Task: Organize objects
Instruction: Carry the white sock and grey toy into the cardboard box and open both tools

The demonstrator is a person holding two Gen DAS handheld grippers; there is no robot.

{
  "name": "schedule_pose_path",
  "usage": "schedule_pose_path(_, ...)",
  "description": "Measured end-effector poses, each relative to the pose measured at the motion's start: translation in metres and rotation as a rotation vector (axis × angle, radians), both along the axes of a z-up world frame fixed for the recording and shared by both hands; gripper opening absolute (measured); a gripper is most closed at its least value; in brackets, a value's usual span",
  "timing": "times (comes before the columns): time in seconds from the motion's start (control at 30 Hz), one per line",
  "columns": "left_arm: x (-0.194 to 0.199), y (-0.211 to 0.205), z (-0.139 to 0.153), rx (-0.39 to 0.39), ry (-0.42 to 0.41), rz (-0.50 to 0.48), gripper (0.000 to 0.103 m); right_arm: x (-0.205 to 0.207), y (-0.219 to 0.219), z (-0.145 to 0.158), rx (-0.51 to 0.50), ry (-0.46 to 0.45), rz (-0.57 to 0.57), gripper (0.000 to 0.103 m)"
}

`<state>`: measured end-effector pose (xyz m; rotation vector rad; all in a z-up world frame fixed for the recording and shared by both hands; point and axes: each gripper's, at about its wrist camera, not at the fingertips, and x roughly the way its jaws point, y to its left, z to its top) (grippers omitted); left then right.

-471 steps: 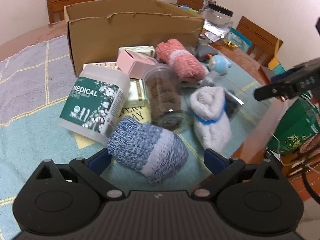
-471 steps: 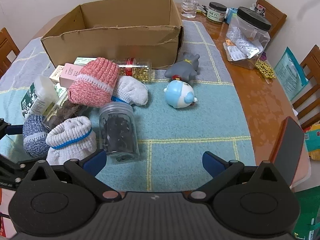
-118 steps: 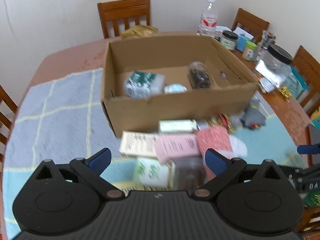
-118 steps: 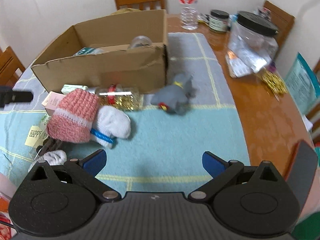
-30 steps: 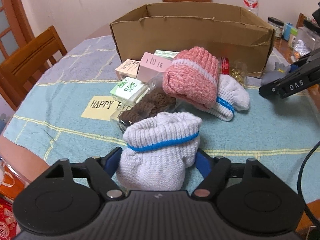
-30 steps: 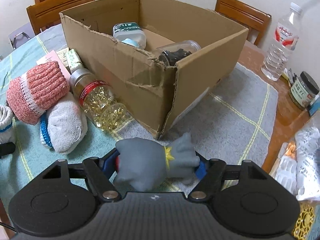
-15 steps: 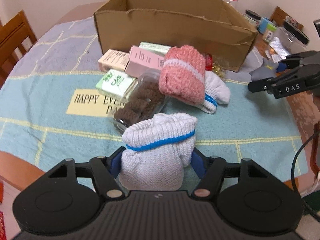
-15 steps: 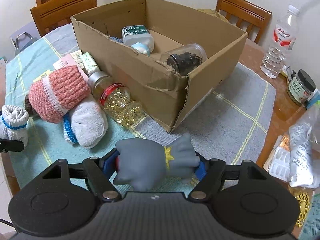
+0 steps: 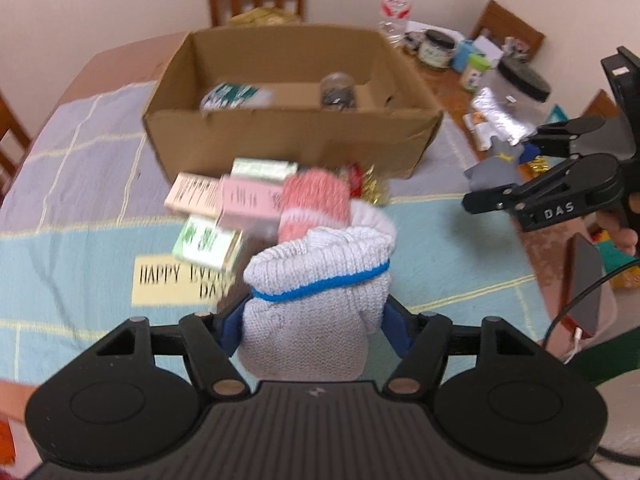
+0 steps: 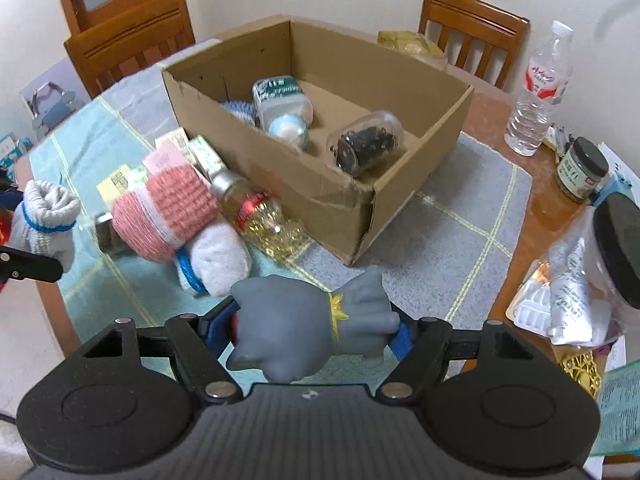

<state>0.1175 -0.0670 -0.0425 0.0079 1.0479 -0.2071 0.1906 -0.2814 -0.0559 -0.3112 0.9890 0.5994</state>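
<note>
My left gripper (image 9: 316, 320) is shut on a white rolled sock with a blue band (image 9: 316, 296) and holds it above the cloth; the sock also shows in the right wrist view (image 10: 44, 212). My right gripper (image 10: 316, 328) is shut on a grey toy figure (image 10: 308, 332), also seen in the left wrist view (image 9: 494, 170), held above the cloth right of the cardboard box (image 9: 296, 140). The box (image 10: 384, 196) holds a swab tub (image 10: 280, 100), a blue-white toy (image 10: 288, 130), a dark jar (image 10: 366, 144) and a blue sock (image 10: 240, 110).
A pink sock (image 10: 168, 208), a white sock (image 10: 216, 260), a capsule bottle (image 10: 256, 216) and small cartons (image 9: 224, 196) lie in front of the box. A water bottle (image 10: 536, 92), jars (image 10: 582, 168) and a phone (image 9: 584, 288) crowd the right side. Chairs (image 10: 128, 36) ring the table.
Both grippers have risen with their loads, and the box interior now shows in both views. The left gripper has swung toward the box with the white sock.
</note>
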Motion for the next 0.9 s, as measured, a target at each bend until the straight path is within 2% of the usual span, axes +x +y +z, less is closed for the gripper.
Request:
schedule_pose_path(0.23,0.031,0.010,0.025,-0.020,-0.023,-0.112,0.068,0.004,0.012,0.025,0.035,-0.017,-0.080,0.079)
schedule_pose_path(0.43,0.065,0.021,0.042,-0.013,-0.064,-0.161,0.068,0.021,0.026,0.046,0.064,-0.052,-0.132,0.079)
schedule_pose_path(0.63,0.108,0.032,0.060,0.006,-0.109,-0.181,0.068,0.043,0.038,0.063,0.079,-0.106,-0.164,0.079)
schedule_pose_path(0.9,0.166,0.042,0.073,0.024,-0.158,-0.159,0.068,0.076,0.060,0.076,0.093,-0.157,-0.195,0.079)
